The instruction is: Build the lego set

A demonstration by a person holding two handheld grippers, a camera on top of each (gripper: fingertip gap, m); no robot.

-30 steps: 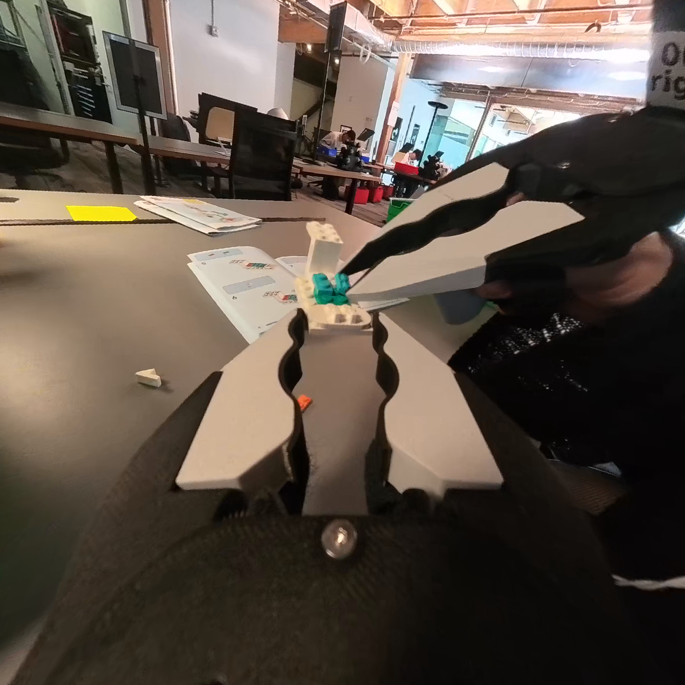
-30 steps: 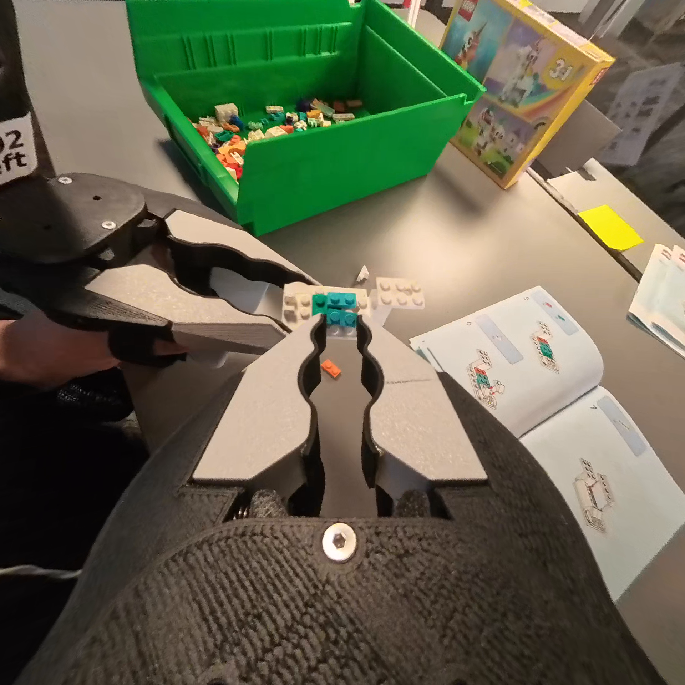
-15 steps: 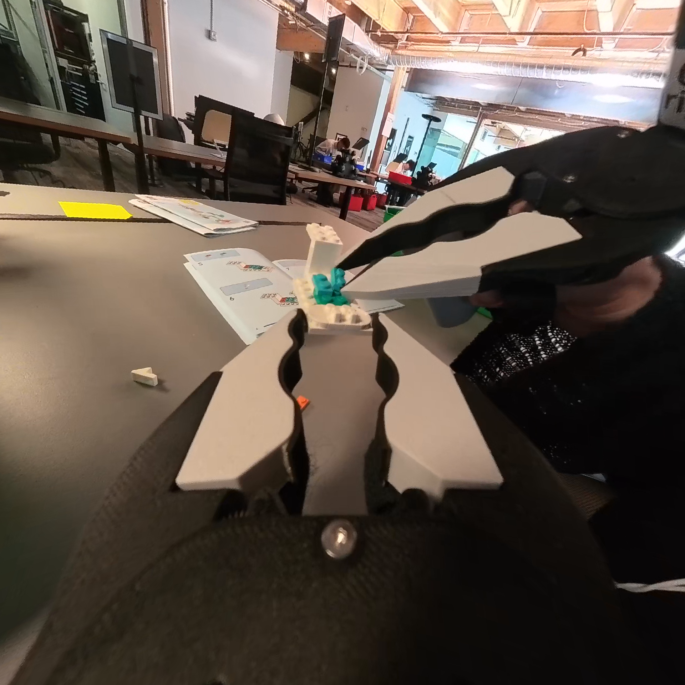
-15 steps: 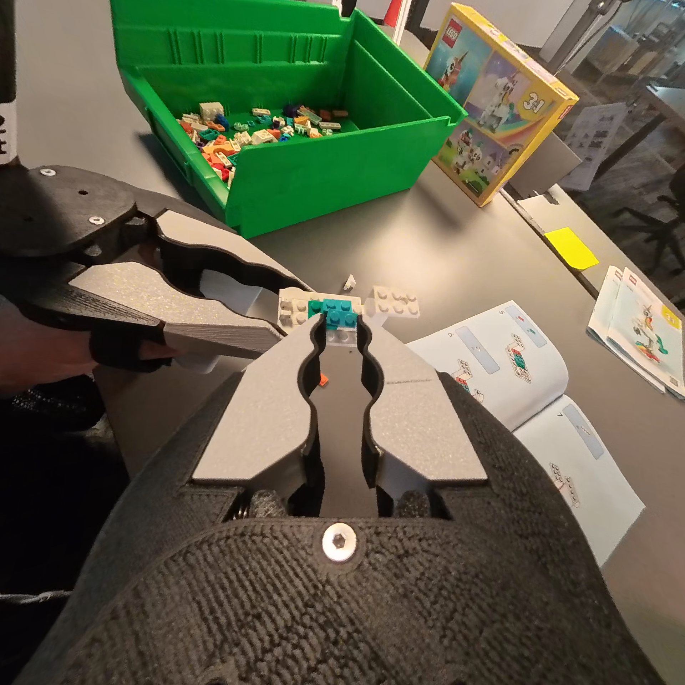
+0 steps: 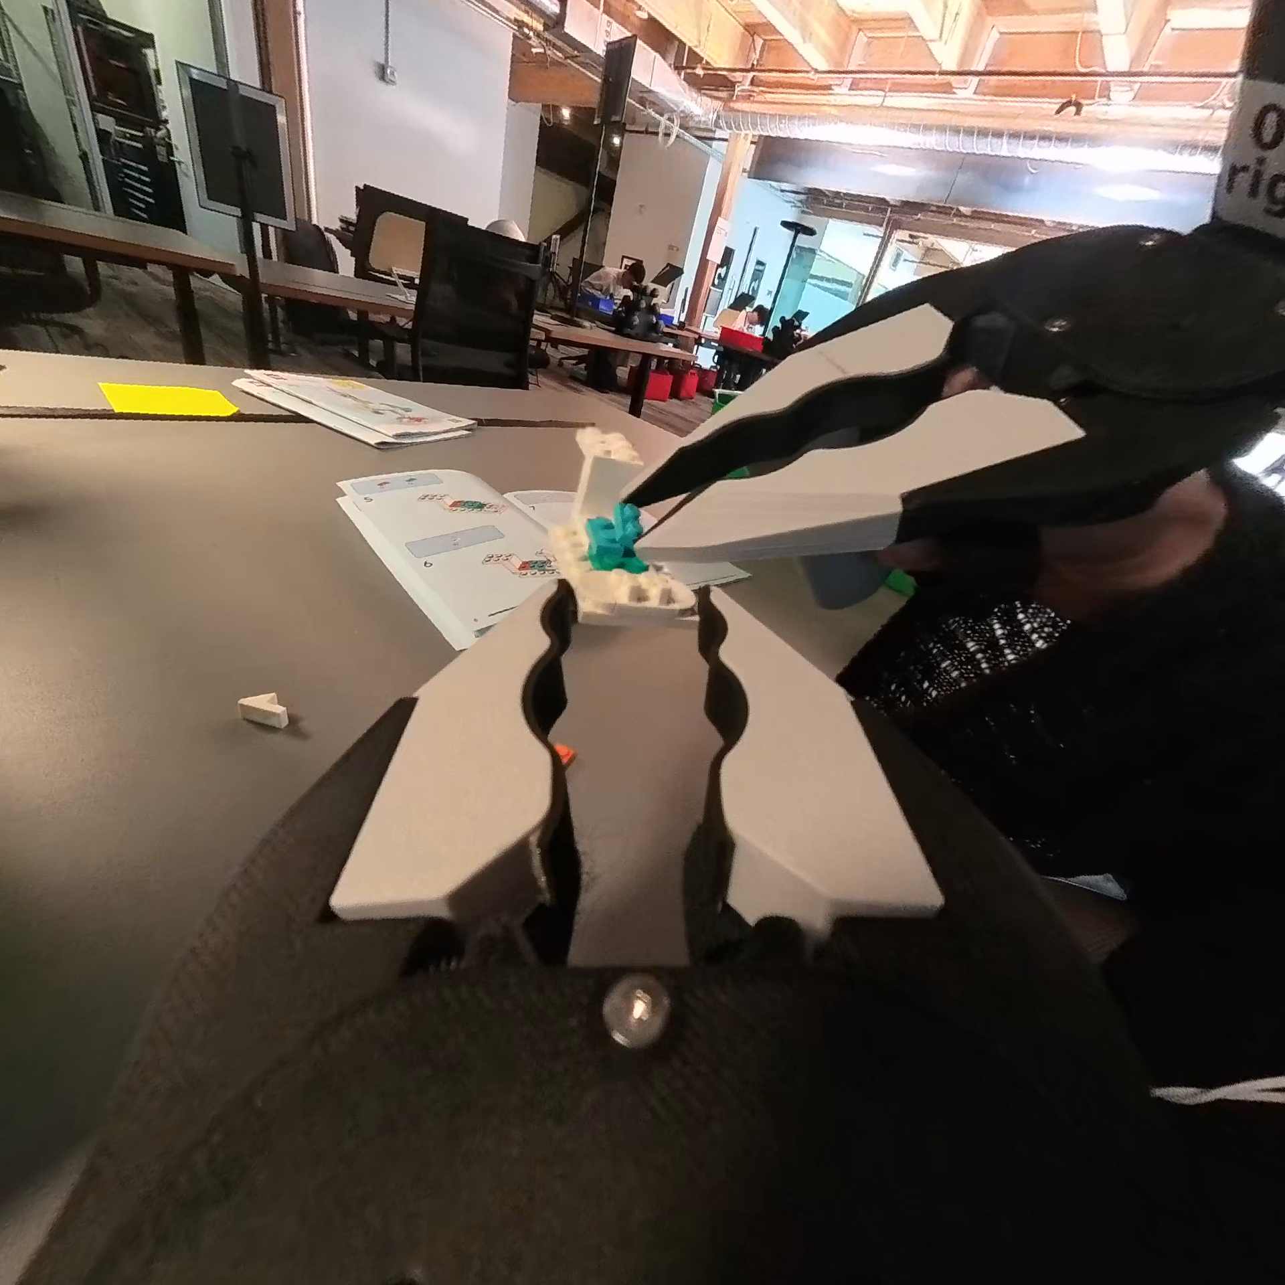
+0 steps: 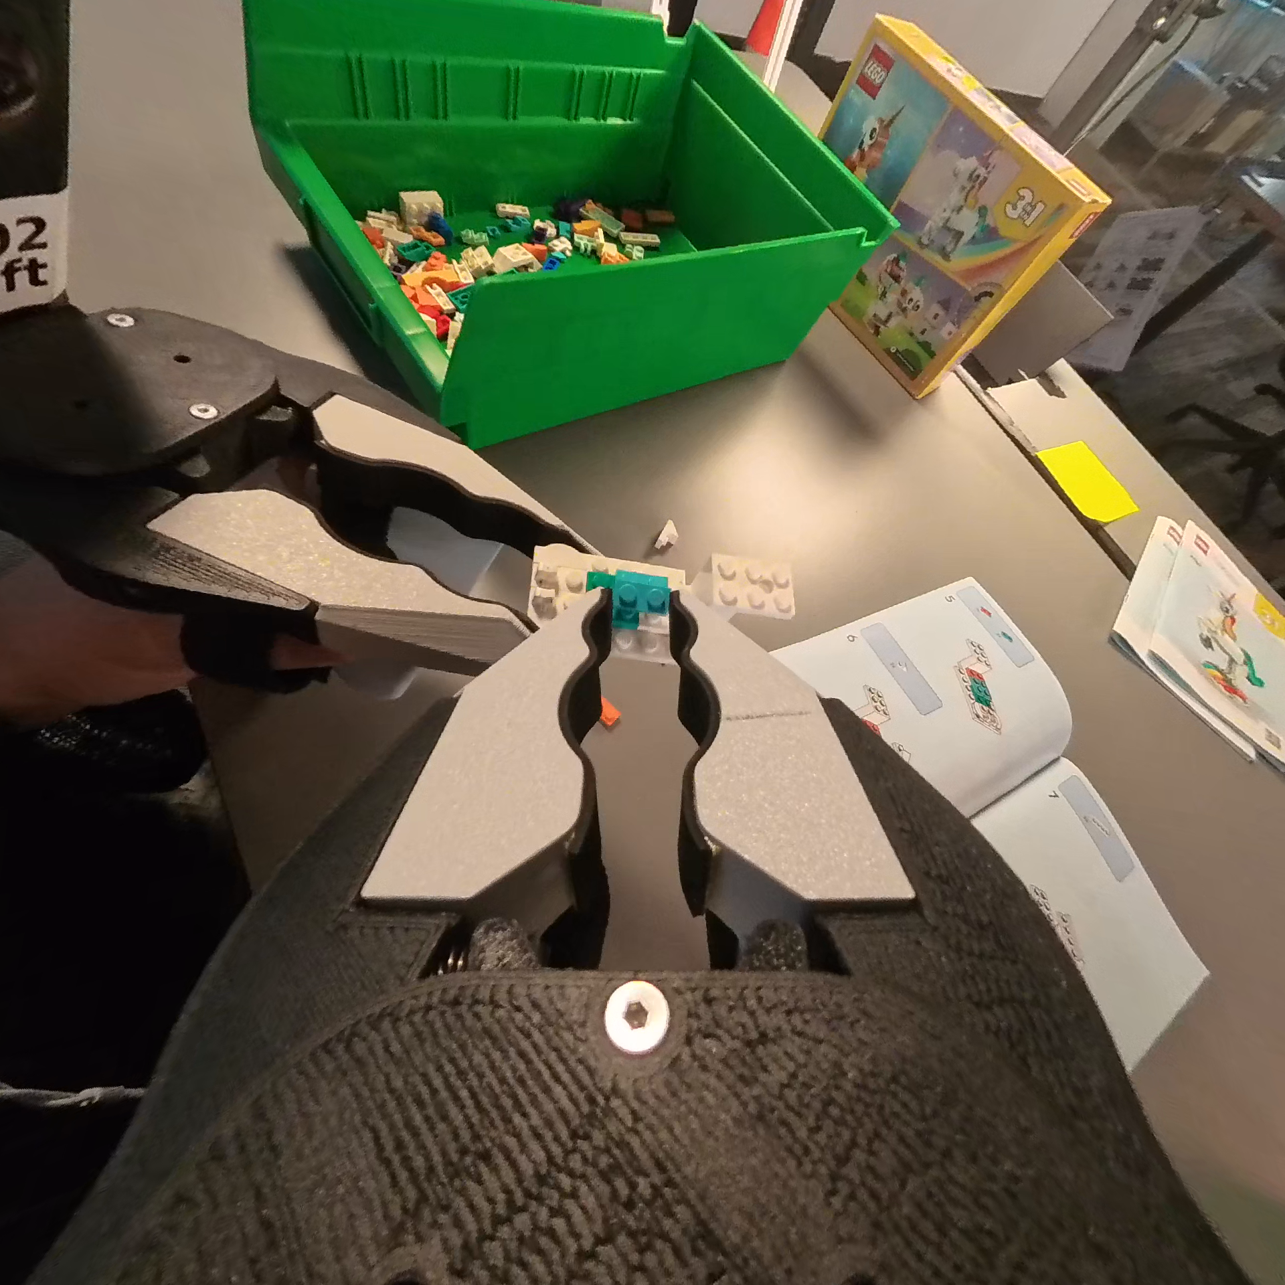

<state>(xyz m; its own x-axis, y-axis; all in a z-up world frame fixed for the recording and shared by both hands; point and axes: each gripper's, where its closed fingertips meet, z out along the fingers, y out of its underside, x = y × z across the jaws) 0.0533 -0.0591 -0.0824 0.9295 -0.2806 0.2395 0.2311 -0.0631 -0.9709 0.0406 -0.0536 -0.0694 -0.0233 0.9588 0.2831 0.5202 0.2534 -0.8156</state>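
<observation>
Both pairs of jaws are closed on a single small lego assembly [image 6: 629,598] held above the grey tabletop [image 6: 799,480]: the left gripper [image 5: 629,598] clamps the white base plate at its tips, while the right gripper [image 6: 636,612] pinches the teal bricks [image 5: 612,539] stacked on that plate. In the left wrist view the right gripper [image 5: 640,518] reaches in from the right, its tips meeting on the teal stack, and a white plate rises upright behind it. In the right wrist view the left gripper [image 6: 535,598] comes in from the left.

Two loose pieces lie on the tabletop: one small white wedge [image 5: 263,709] off to the left gripper's left, and one orange piece [image 6: 609,714] seen below the right gripper's fingers. One open instruction booklet [image 6: 973,688] lies beneath and just beyond the assembly, and a small stack of closed booklets [image 6: 1210,647], how many cannot be told, sits farther out near one yellow sticky note [image 6: 1085,480]. One green bin [image 6: 626,361] holds a heap of mixed bricks too many to count, and one yellow set box [image 6: 966,201] leans just beside it. A person's gloved hand [image 6: 90,660] grips the left tool's handle.
</observation>
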